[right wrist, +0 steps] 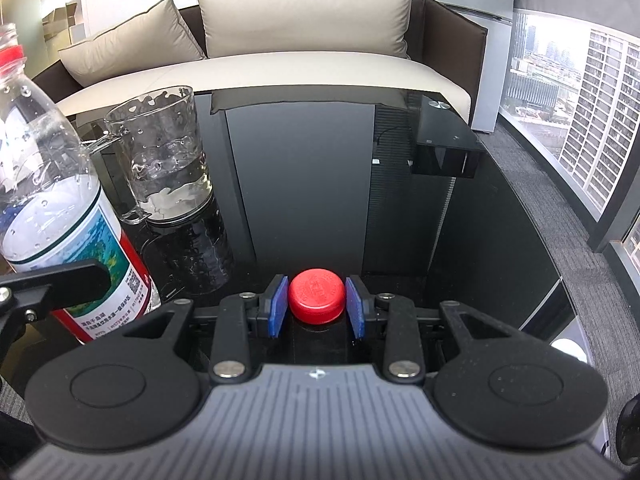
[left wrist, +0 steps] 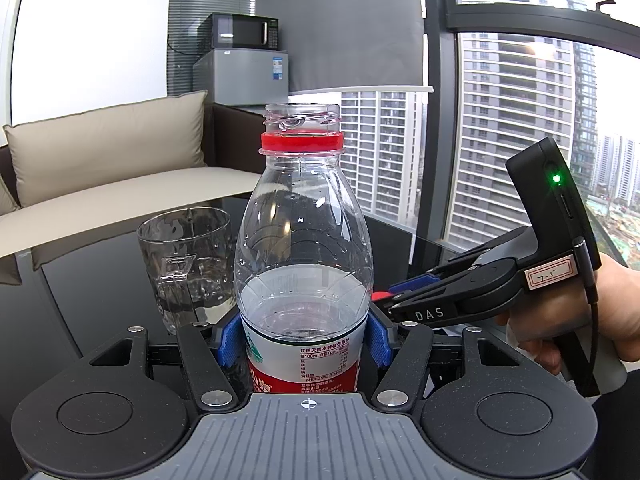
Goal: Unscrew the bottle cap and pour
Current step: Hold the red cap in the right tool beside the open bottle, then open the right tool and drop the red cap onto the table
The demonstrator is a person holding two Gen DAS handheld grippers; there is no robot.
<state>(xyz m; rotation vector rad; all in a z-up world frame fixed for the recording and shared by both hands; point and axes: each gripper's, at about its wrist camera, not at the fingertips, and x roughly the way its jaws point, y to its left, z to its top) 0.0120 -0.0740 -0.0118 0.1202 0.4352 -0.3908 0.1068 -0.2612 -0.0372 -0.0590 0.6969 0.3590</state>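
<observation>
My left gripper (left wrist: 303, 340) is shut on a clear water bottle (left wrist: 302, 248) with a red and white label. The bottle stands upright, is uncapped and about half full, with a red ring below its open neck. It also shows at the left of the right wrist view (right wrist: 48, 200). A glass mug (left wrist: 188, 264) with some water in it stands just left of and behind the bottle; the right wrist view shows the mug (right wrist: 160, 152) too. My right gripper (right wrist: 317, 300) holds the red cap (right wrist: 317, 295) between its blue pads, low over the table. In the left wrist view the right gripper (left wrist: 380, 296) is to the right of the bottle.
The black glass table (right wrist: 304, 184) carries the mug. A beige sofa with cushions (right wrist: 304, 20) stands behind it. A small black box (right wrist: 444, 156) sits at the table's far right. A fridge with a microwave (left wrist: 244, 32) on it stands in the corner. Windows are on the right.
</observation>
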